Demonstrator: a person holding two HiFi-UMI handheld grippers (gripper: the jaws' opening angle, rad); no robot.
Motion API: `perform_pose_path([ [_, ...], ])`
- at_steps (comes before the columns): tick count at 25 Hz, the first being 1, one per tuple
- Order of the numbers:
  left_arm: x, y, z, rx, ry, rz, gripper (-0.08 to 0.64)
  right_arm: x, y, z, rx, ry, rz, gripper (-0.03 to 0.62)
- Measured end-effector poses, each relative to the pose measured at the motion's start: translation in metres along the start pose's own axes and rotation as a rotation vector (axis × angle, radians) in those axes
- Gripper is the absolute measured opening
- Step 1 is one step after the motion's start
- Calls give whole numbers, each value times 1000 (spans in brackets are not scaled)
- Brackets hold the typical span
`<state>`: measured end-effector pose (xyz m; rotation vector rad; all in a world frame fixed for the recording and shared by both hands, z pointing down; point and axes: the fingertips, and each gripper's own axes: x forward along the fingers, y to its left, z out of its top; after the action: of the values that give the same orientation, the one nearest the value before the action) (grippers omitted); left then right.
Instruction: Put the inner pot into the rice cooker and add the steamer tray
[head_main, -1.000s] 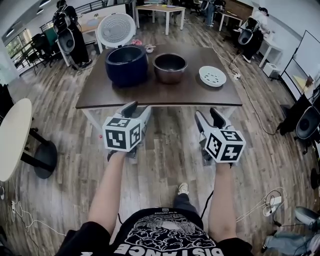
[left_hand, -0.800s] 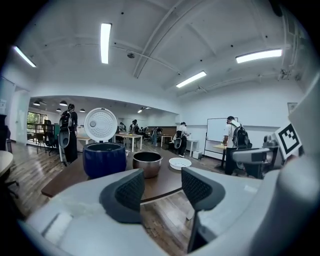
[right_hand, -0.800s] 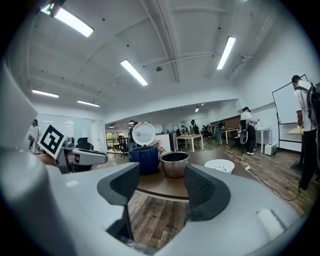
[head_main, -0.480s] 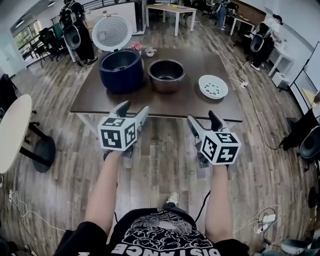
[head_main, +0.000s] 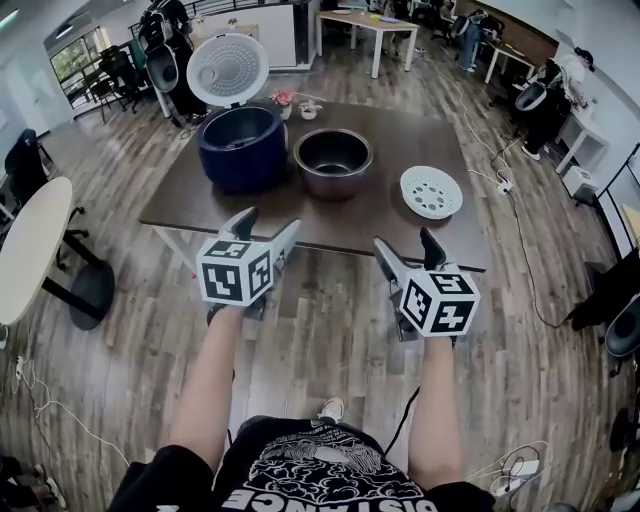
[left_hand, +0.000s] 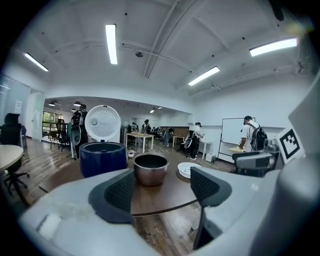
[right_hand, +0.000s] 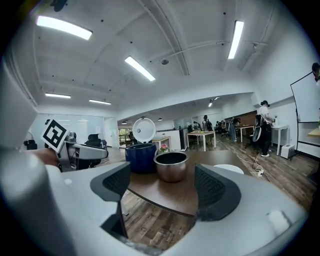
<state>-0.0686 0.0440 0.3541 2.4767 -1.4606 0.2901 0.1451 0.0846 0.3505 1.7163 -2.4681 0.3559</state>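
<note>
The dark brown counter (head_main: 380, 215) stands on a wood floor, with the task's three things in a row across it. At the left is the dark blue rice cooker (head_main: 240, 150), mouth up, its white round lid (head_main: 228, 68) standing open at the far side. Just beside it to the right, apart from it, is the metal inner pot (head_main: 333, 162), upright and empty with its mouth up. It is round, so it has no long axis. Farther right and well apart lies the white steamer tray (head_main: 431, 191), hollow side up, with its holes showing.

The left tongs (head_main: 268, 221) and the right tongs (head_main: 406, 241) are held side by side short of the counter's near edge, over the floor, pointing at the counter. The jaws of both have just been opening and now stand wide. Nothing is between them and they touch nothing. In each gripper view the pot only shows far off through the gap.

The head view alone shows the person's bare forearms, black printed shirt and one shoe, and a round pale table (head_main: 25, 255) at the left. The gripper views alone show the ceiling strip lights. The left gripper view adds a whiteboard (left_hand: 231, 131) and a person with a backpack (left_hand: 249, 134). The right gripper view shows small pink flowers (right_hand: 163, 148) behind the pot.
</note>
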Motion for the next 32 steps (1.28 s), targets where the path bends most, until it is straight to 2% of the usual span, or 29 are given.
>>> perform_pose_path([
  [16, 23, 4, -1, -20, 13, 82, 356, 33, -29, 7, -5, 15, 38, 391],
  [24, 49, 14, 1, -25, 17, 79, 356, 63, -38, 9, 9, 13, 22, 390],
  [32, 104, 39, 15, -35, 15, 47, 356, 116, -50, 17, 8, 34, 12, 390],
])
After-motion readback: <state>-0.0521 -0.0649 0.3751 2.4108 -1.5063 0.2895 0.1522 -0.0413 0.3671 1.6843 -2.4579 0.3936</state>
